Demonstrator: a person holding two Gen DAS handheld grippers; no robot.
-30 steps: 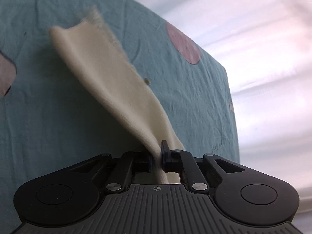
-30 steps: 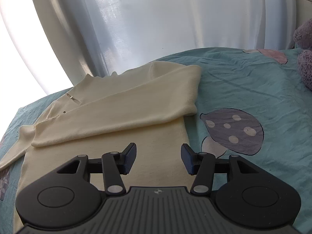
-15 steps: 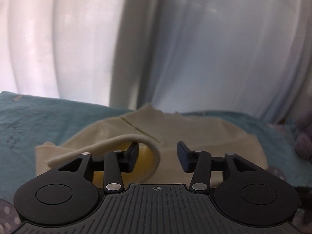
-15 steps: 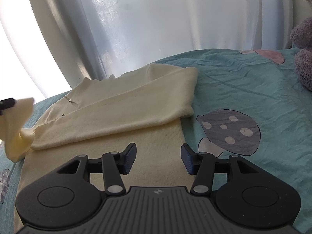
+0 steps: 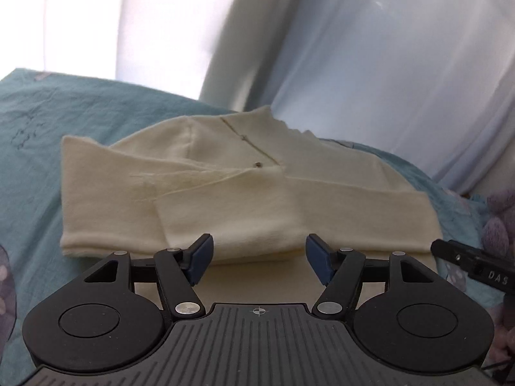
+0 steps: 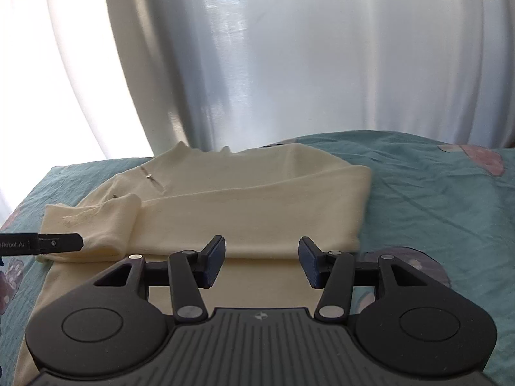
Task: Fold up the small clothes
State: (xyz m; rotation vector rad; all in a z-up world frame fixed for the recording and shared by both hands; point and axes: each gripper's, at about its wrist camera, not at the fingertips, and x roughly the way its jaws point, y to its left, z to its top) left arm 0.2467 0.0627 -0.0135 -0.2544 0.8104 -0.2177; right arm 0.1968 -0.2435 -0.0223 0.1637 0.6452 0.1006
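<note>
A cream long-sleeved top [image 5: 244,193] lies flat on the teal bedsheet [image 5: 29,148], both sleeves folded across its chest. My left gripper [image 5: 259,259] is open and empty, just above the lower body of the top, near the folded sleeves. My right gripper [image 6: 260,263] is open and empty over the lower body of the same top [image 6: 251,199]. The left sleeve cuff [image 6: 93,222] lies folded over at the left. The left gripper's finger [image 6: 48,243] shows beside that cuff in the right wrist view.
White curtains [image 6: 289,48] hang behind the bed. The sheet has printed mushroom shapes [image 6: 415,263]. A purple plush toy [image 5: 499,225] sits at the right edge of the bed. The right gripper's finger [image 5: 473,260] shows at the right in the left wrist view.
My left gripper carried the left sleeve across the top, let go of it and opened wider. The sleeve now lies folded on the chest. My right gripper tilted up slightly, still open.
</note>
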